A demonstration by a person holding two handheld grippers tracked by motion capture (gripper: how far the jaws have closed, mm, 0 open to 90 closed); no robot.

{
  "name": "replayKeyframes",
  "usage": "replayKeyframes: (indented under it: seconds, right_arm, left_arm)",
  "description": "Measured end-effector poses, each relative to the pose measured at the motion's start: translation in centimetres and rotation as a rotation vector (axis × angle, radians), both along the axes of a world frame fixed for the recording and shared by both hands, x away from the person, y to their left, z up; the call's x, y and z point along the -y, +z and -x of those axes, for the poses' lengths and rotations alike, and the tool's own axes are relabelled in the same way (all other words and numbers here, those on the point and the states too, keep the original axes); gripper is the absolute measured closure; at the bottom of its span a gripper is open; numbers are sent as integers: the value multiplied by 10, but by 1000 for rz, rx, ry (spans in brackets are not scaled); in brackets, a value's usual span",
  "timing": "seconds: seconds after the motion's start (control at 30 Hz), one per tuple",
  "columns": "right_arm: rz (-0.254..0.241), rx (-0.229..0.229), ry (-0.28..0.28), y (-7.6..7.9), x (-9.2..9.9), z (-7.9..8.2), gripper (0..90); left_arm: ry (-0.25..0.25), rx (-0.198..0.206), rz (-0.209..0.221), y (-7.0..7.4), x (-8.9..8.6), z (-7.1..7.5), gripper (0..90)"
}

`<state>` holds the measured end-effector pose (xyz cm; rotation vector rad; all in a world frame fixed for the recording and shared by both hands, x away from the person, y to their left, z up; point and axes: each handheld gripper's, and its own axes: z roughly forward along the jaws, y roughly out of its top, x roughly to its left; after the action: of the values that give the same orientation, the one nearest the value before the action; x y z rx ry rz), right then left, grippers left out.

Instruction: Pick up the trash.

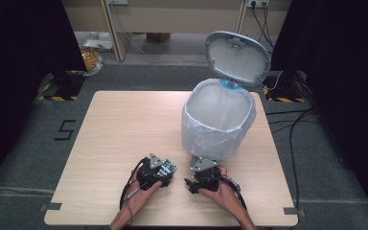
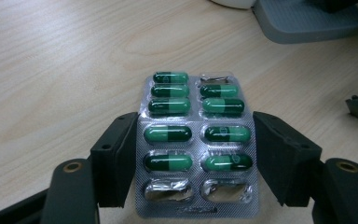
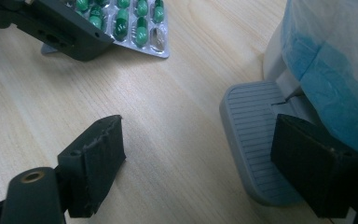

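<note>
Foil blister pack (image 2: 196, 147) of glossy green capsules sits clamped edgewise in the left gripper (image 2: 196, 154). Right gripper (image 3: 200, 163) presses one jaw on the bin's ribbed grey pedal (image 3: 251, 135), jaws apart, clamping nothing.

Blister pack (image 1: 166, 168) in left gripper (image 1: 159, 173)

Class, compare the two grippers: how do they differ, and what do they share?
The left gripper is shut on a blister pack; the right gripper holds nothing, its jaws apart. The left gripper is farther from the bin; the right gripper has one jaw over its pedal. Both have black jaws and are hand-held.
</note>
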<state>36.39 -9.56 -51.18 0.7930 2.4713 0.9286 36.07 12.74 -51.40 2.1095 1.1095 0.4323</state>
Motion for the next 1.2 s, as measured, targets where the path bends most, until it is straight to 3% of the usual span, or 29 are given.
replayKeyframes:
  seconds: [0.1, 0.53, 0.87, 1.0, 1.2]
  right_arm:
    - [0, 0, 0, 0, 0, 0, 175]
    - [-2, 0, 2, 0, 0, 0, 175]
    - [-3, -2, 5, 0, 1, 0, 175]
    - [-3, 3, 12, 0, 1, -1, 175]
    - [-4, 0, 13, 0, 1, -1, 175]
  left_arm:
    - [-9, -12, 19, 2, -1, 0, 337]
    - [-6, 17, 80, 32, -20, -9, 337]
    - [1, 57, 133, 70, -34, -26, 337]
    - [-7, 79, 131, 89, -37, -32, 337]
    - [-7, 88, 128, 106, -41, -41, 337]
